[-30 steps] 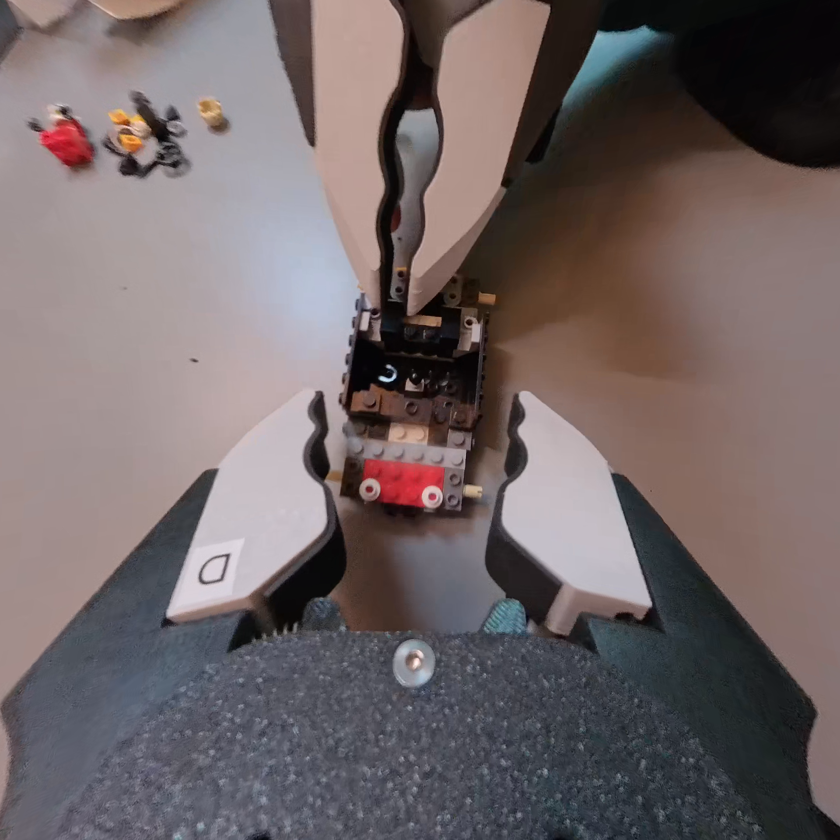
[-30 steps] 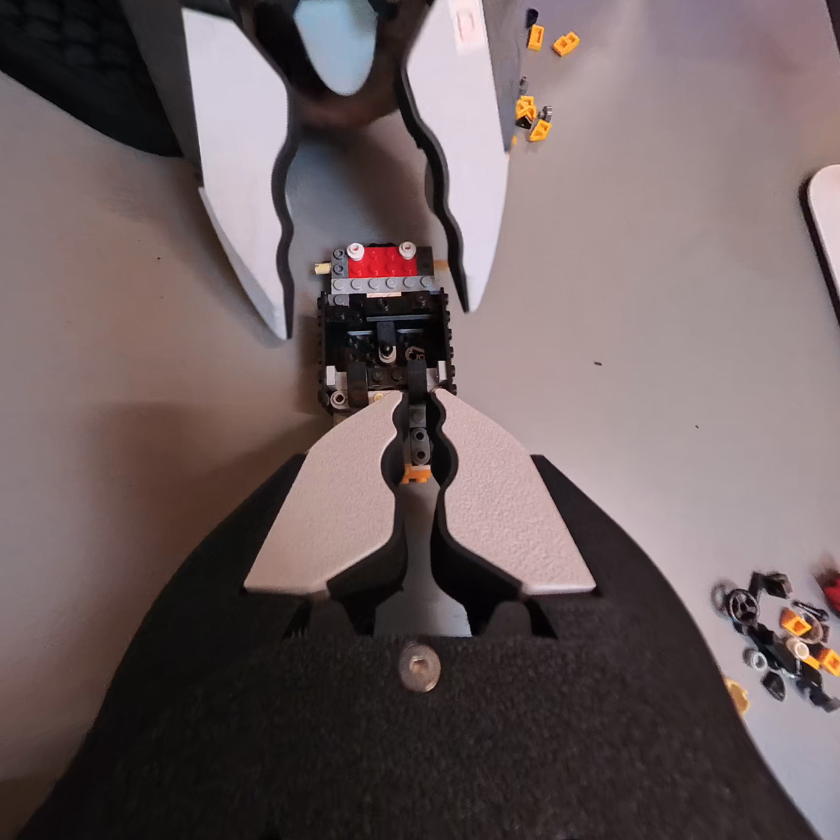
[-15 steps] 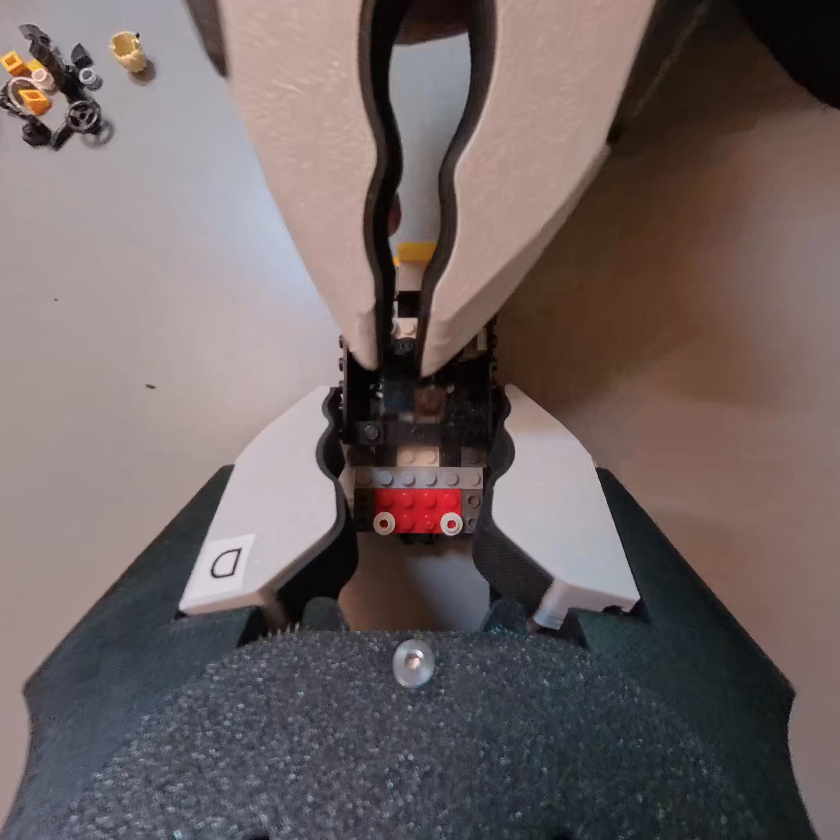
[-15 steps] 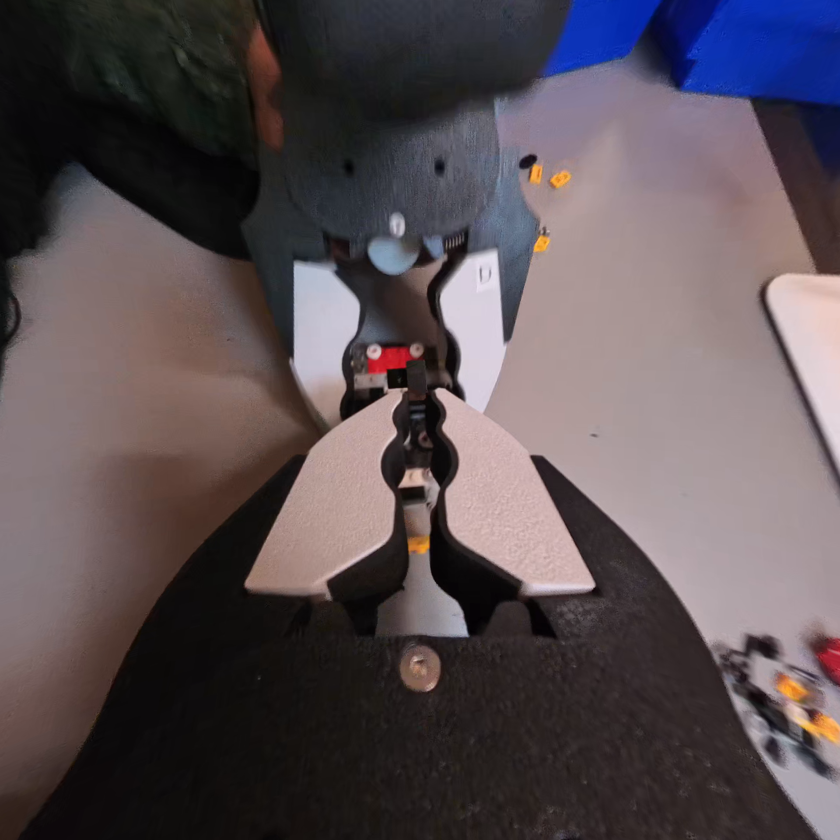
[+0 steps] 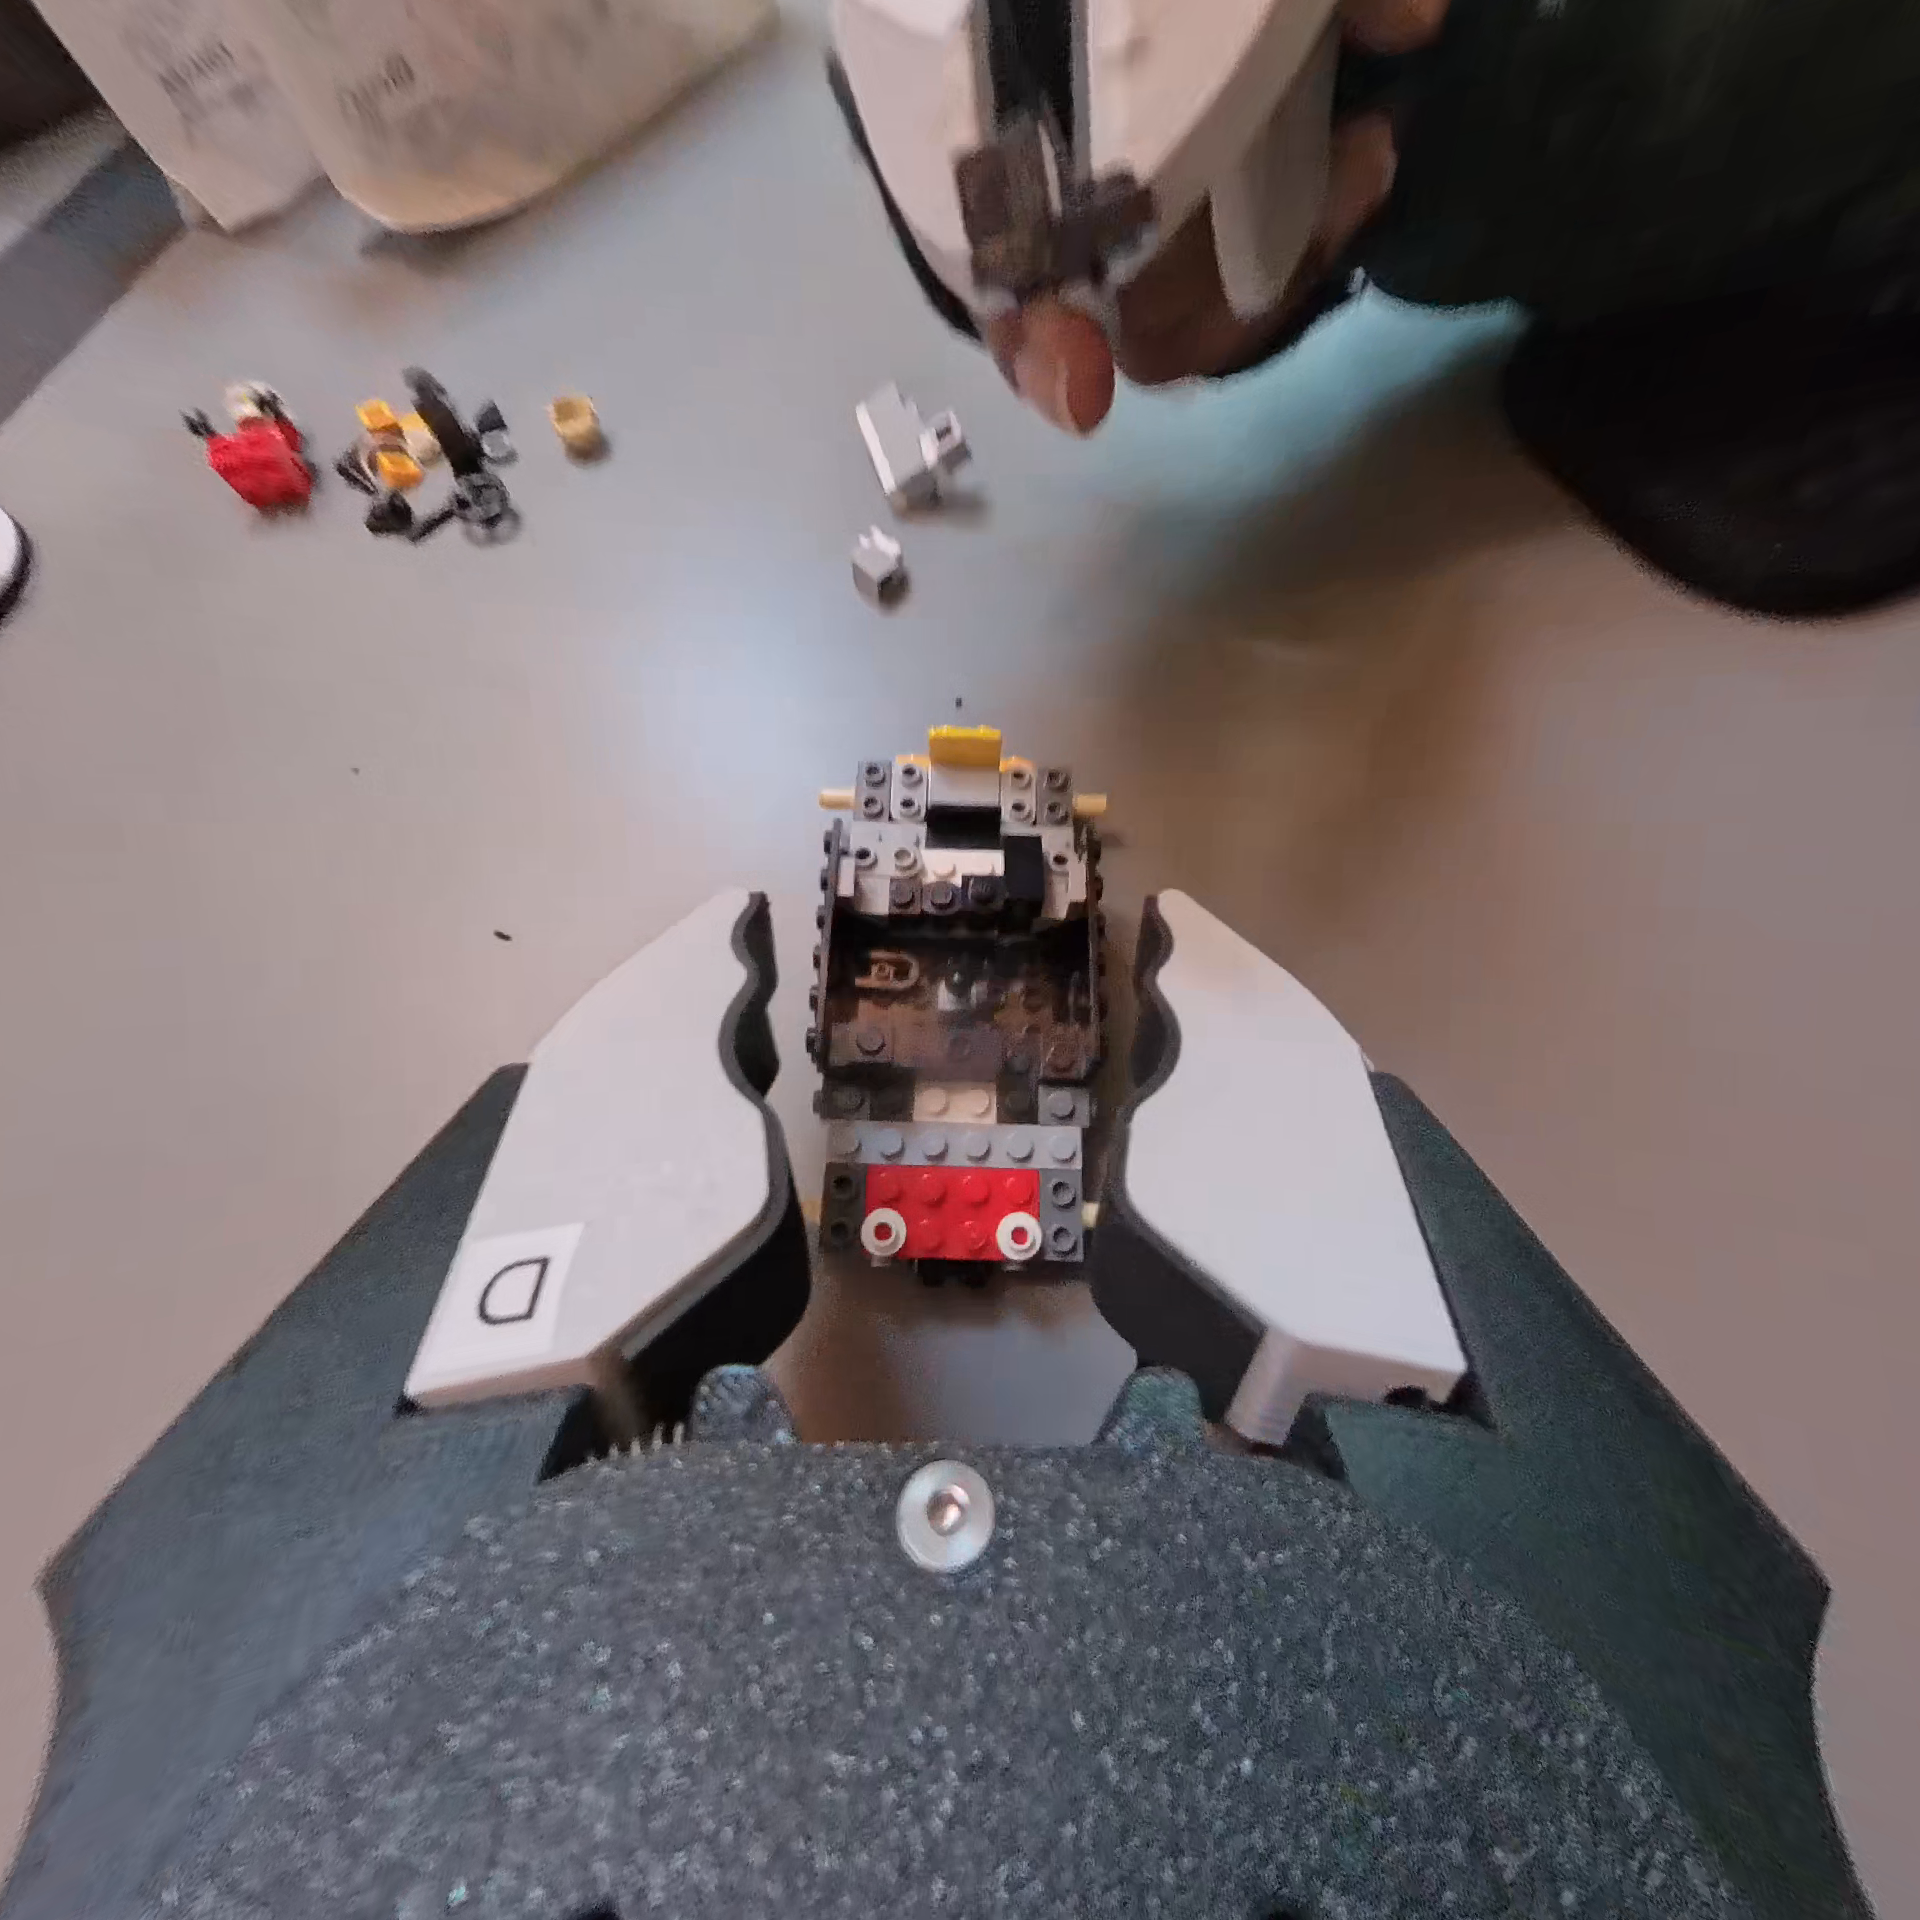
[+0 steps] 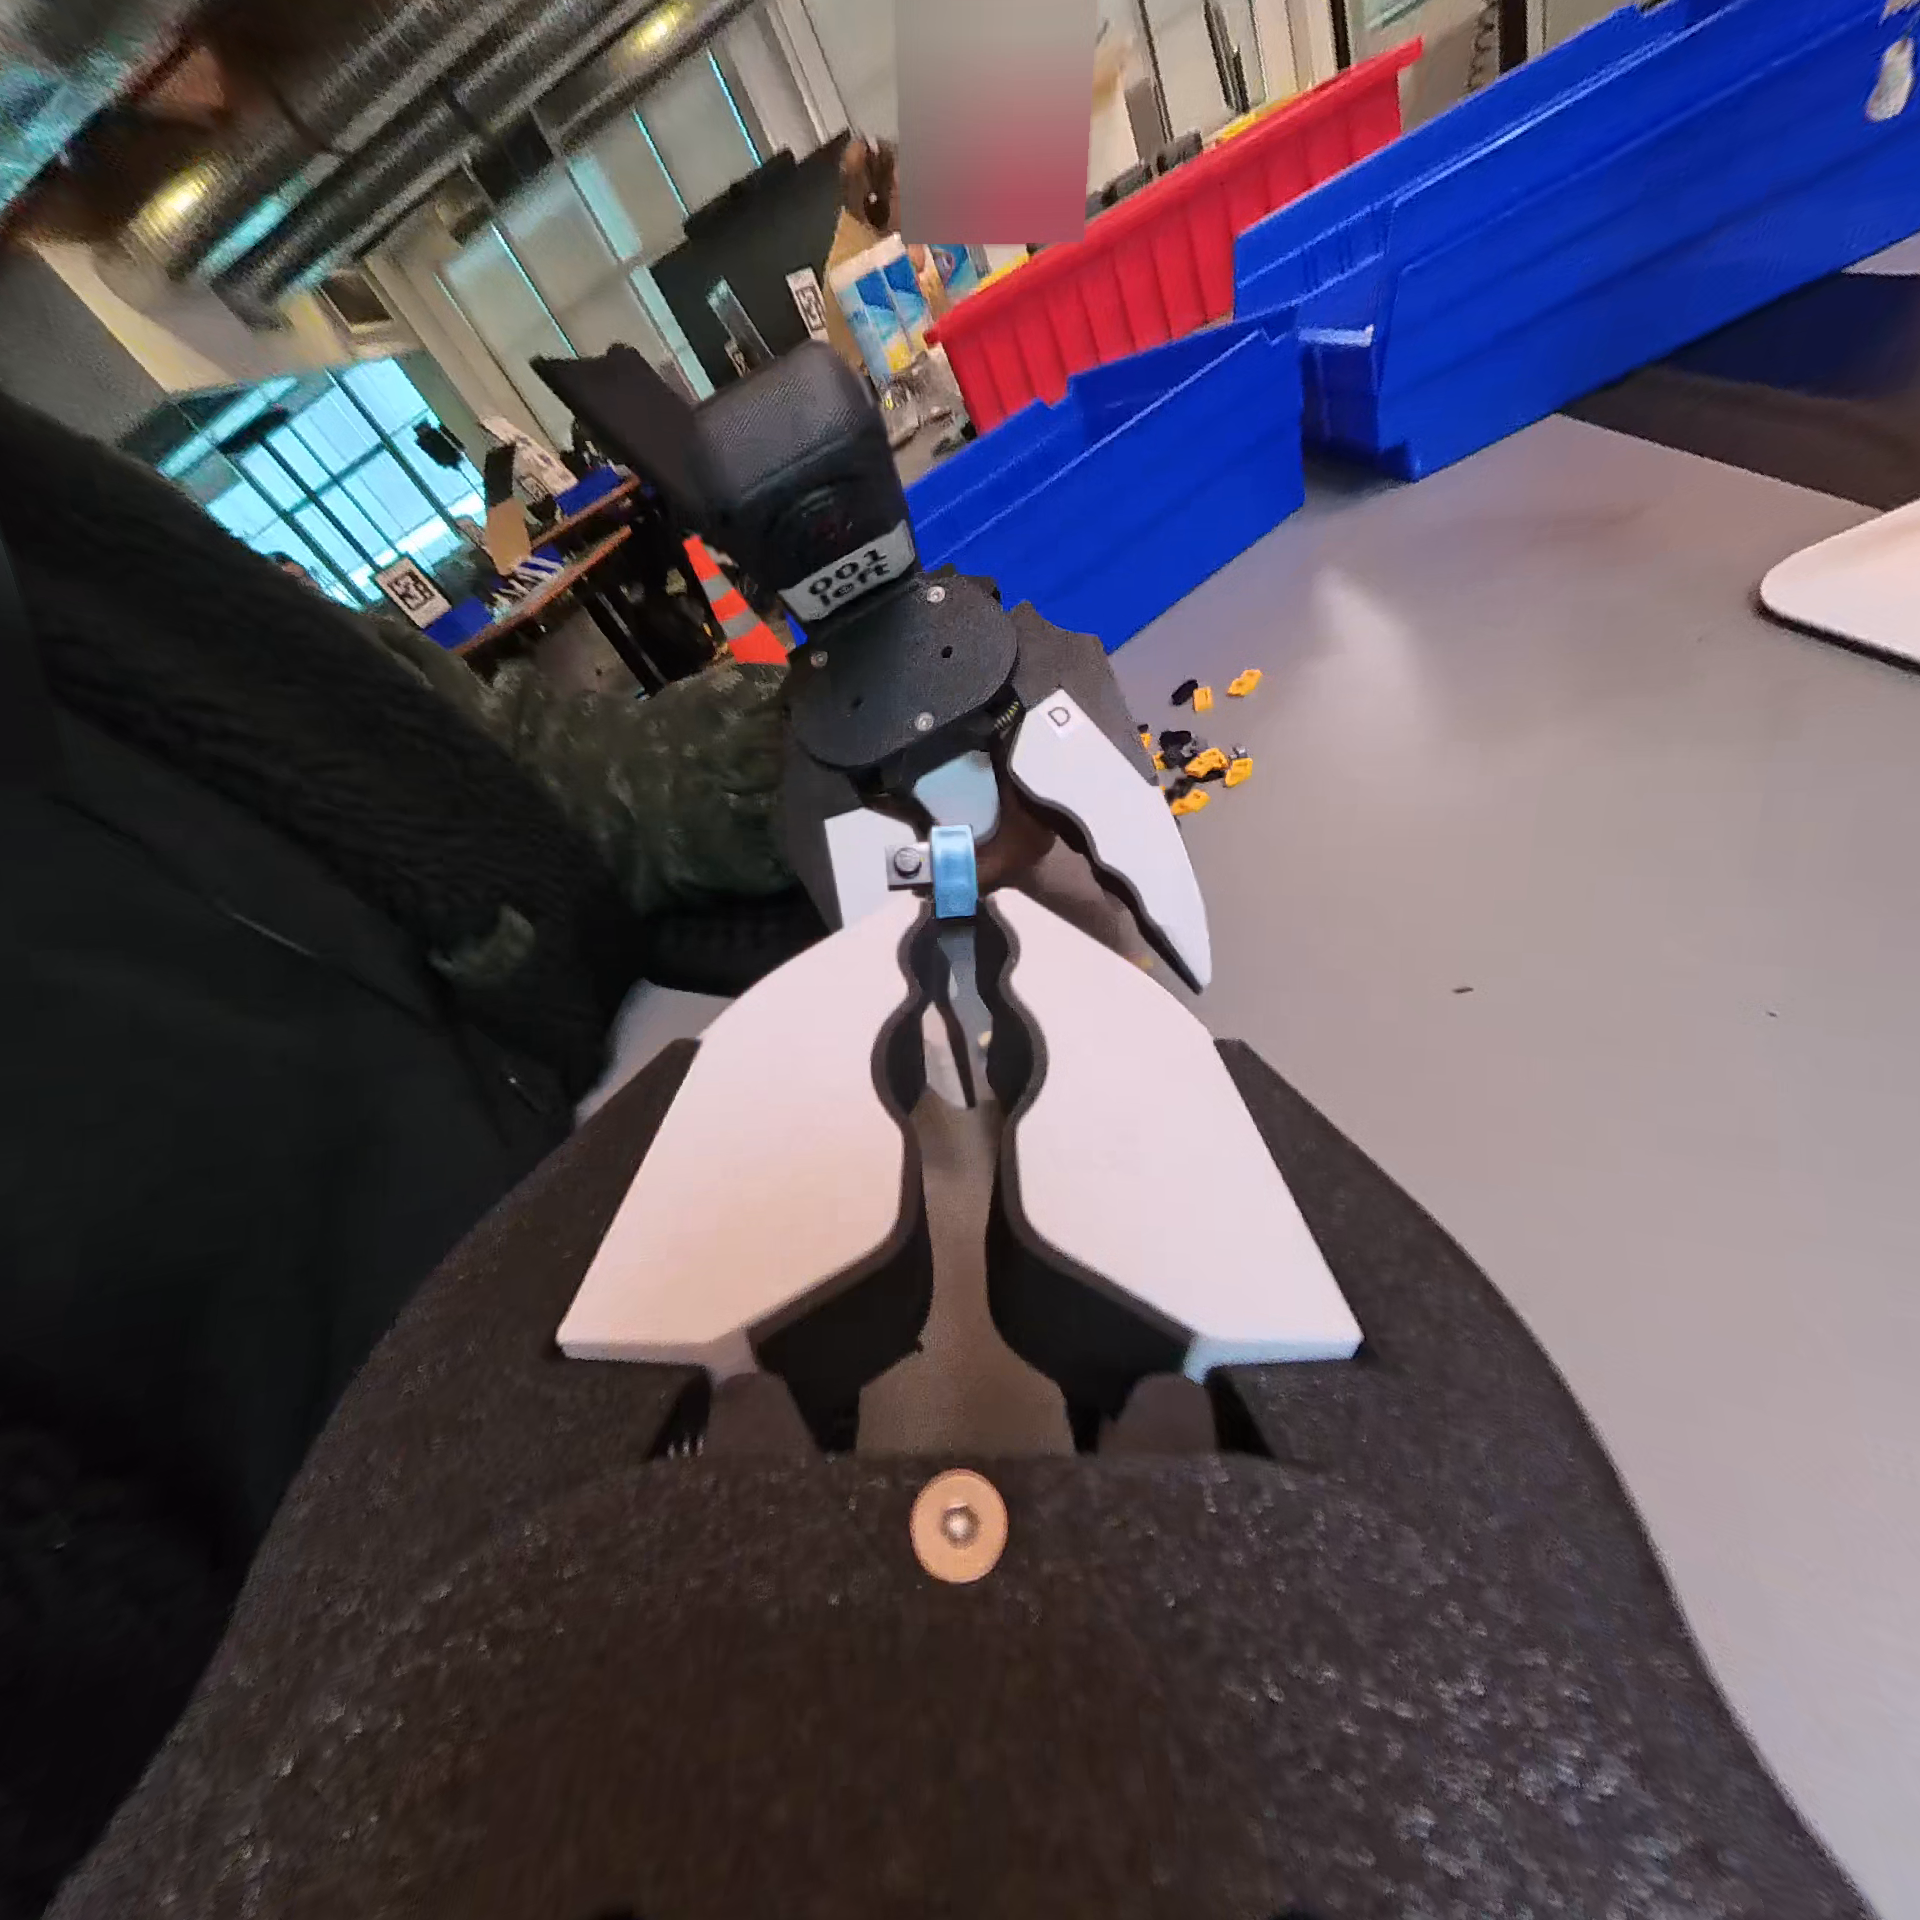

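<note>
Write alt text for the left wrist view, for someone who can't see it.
A partly built toy brick vehicle, black and grey with a red plate at its near end, sits on a grey table between the open fingers of the left gripper, with gaps on both sides. Above, blurred, the right gripper carries a small brick piece; loose bricks lie at upper left.

A grey table [image 5: 312, 831] carries a brick model [image 5: 956, 1039] and loose bricks [image 5: 416, 457].
</note>
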Tool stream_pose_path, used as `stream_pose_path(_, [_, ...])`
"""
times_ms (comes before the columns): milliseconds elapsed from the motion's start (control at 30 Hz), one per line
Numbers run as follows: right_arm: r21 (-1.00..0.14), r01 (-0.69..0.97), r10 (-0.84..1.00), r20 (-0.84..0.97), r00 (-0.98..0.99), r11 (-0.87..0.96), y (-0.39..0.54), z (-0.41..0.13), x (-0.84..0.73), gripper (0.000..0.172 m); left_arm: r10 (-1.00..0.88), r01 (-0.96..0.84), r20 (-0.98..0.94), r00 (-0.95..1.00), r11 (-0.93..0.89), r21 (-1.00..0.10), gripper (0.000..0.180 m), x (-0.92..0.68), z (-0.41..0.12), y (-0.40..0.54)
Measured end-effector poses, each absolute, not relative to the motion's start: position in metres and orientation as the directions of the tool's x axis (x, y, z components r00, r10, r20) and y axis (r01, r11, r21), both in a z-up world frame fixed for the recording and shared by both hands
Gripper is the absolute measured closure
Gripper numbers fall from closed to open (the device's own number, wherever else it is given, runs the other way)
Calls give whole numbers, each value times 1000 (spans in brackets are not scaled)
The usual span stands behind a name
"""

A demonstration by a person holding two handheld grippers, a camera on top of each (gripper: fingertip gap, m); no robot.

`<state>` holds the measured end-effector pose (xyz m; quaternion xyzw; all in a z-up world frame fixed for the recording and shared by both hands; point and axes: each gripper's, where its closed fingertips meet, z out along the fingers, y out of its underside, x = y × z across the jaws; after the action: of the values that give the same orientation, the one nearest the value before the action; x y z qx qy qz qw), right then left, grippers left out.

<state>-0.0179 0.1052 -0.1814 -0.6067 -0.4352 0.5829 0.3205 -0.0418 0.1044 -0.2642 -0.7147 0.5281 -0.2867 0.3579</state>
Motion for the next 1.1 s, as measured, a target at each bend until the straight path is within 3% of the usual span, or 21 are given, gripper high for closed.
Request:
stream_pose_path(167, [-911, 123, 914, -403, -53, -394, 102, -175, -22, 165, -943, -238, 220, 251, -280, -930, 134, -35, -210, 98])
stream_pose_path(367, [-937, 169, 952, -299, 64, -306, 103, -185, -29, 165, -890, -19, 427, 161, -436, -900, 146, -25, -179, 89])
stream_pose_path(867, [-967, 251, 975, 10, 221, -47, 106, -189, -35, 165, -850, -6, 486, 202, -497, -868, 176, -32, -189, 95])
stream_pose_path(1100, [-962, 268, 965, 117, 235, 51, 107, -191, -35, 165, -846, -24, 493, 201, -508, -861, 177, -33, -193, 95])
